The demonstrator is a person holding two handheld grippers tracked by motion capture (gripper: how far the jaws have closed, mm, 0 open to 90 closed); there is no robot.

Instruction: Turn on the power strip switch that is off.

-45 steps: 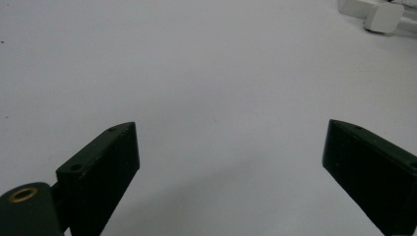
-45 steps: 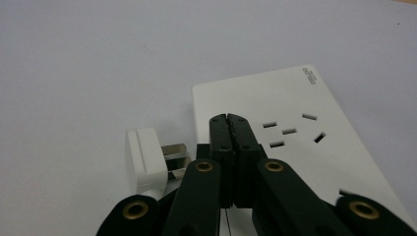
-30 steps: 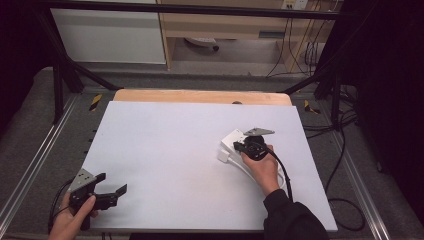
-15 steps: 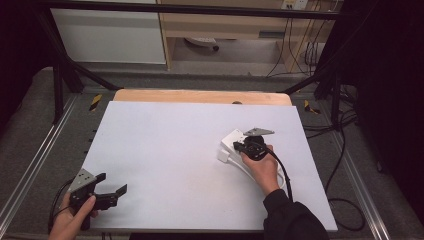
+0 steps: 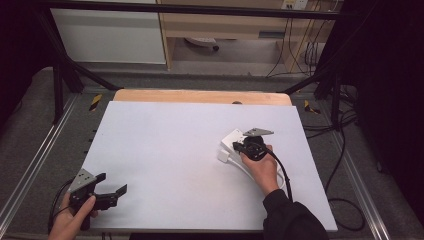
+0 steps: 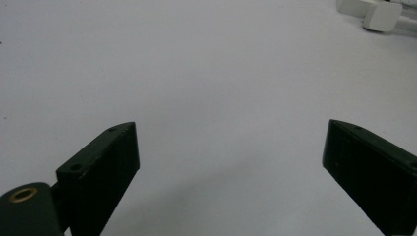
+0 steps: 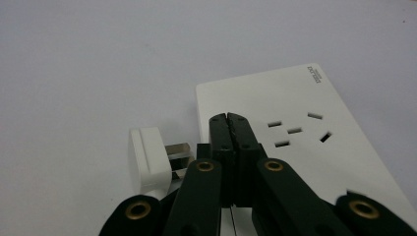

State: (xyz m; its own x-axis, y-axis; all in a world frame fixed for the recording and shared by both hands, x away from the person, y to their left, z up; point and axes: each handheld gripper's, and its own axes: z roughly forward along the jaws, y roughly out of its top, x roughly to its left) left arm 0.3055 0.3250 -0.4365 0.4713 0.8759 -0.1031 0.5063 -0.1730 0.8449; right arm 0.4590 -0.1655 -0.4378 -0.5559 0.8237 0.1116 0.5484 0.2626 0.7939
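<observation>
At the table's (image 5: 165,150) near left corner in the high view, the left gripper (image 5: 111,192) sits in the person's left hand (image 5: 75,220), jaws spread wide with nothing between them; the hand is cut off by the bottom edge. From the left gripper view, both jaws frame bare white tabletop, and far off at the top right corner a white plug (image 6: 382,15) lies clipped by the frame, its cord hard to follow. Further right in the high view, the right gripper (image 5: 239,148) rests over a white power strip (image 5: 233,138), with the right hand (image 5: 260,167) and gripper body hiding most of the strip, so its full length cannot be made out. Its long axis seems to run diagonally, from the near right toward the far left. From the right gripper view, the jaws are pressed tight together, gripping nothing, their tips over the strip's (image 7: 295,123) face beside a set of socket slots. Just left of the strip, the plug (image 7: 150,157) lies on its side, metal prongs pointing toward the strip, partly hidden behind the gripper's linkage. White cord (image 5: 245,170) trails from the plug under the hand.
</observation>
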